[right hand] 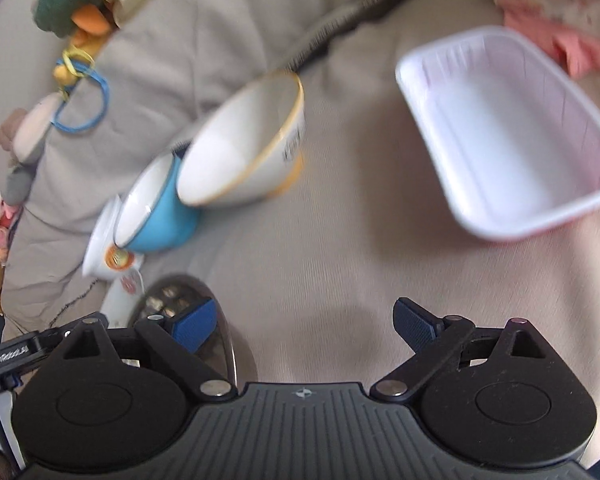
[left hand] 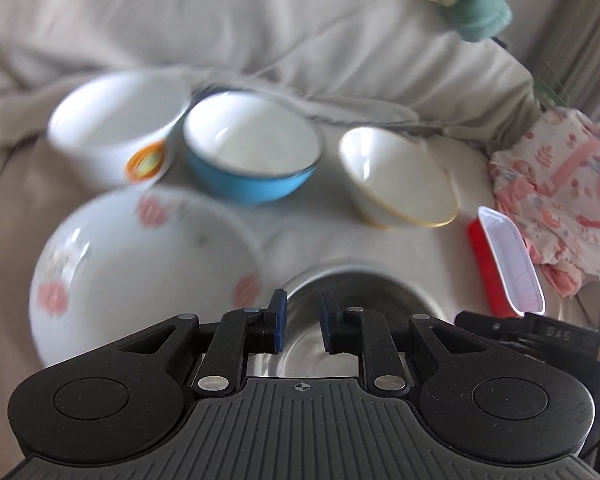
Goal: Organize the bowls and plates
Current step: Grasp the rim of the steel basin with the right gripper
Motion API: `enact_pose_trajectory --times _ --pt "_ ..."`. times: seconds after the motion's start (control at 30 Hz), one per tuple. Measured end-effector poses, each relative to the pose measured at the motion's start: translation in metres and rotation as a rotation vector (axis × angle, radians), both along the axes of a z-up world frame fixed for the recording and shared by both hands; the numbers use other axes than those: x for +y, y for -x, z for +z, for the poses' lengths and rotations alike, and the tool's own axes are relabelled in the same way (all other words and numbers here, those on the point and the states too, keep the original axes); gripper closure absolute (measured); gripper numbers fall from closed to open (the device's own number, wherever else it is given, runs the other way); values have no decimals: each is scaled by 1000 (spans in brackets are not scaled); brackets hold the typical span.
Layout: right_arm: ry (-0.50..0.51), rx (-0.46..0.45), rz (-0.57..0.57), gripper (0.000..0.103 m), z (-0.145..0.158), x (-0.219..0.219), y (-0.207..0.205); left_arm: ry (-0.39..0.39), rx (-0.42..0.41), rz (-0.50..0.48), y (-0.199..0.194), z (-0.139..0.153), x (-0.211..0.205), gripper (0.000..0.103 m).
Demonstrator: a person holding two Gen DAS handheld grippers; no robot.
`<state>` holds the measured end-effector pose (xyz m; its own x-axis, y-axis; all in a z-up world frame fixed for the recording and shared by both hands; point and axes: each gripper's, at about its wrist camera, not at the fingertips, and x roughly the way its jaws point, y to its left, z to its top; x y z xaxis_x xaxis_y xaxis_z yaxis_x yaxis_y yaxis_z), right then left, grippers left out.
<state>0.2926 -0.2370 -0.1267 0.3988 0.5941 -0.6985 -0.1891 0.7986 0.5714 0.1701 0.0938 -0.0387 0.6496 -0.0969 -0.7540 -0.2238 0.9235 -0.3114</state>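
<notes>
On a beige cloth stand a white bowl with an orange mark [left hand: 116, 136], a blue bowl [left hand: 252, 148], a gold-rimmed white bowl [left hand: 396, 176], a floral plate [left hand: 140, 268] and a steel bowl [left hand: 360, 292]. My left gripper [left hand: 303, 320] hovers over the steel bowl's near side, jaws a little apart with nothing between them. My right gripper [right hand: 304, 324] is wide open and empty above bare cloth. In the right wrist view the gold-rimmed bowl [right hand: 244, 148], blue bowl [right hand: 156, 212] and steel bowl [right hand: 180, 300] lie to its left, and a white rectangular tray [right hand: 508, 136] lies ahead right.
The red-sided white tray [left hand: 508, 260] lies right of the steel bowl. A pink patterned cloth [left hand: 560, 192] is bunched at the right. A green cloth [left hand: 476, 4] and toys [right hand: 76, 64] lie at the far edge. The cloth is wrinkled behind the bowls.
</notes>
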Motion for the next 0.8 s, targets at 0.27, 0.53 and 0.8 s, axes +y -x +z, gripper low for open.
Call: enact_pose_trajectory --times 0.27,0.53,0.8 --pt "49 29 10 0 -9 16 4 85 -19 40 12 -20 17 84" --pt "55 1 93 0 -9 15 7 10 -5 66 30 -18 13 84" --pt "315 -331 149 19 28 57 53 37 43 60 40 -32 11 85"
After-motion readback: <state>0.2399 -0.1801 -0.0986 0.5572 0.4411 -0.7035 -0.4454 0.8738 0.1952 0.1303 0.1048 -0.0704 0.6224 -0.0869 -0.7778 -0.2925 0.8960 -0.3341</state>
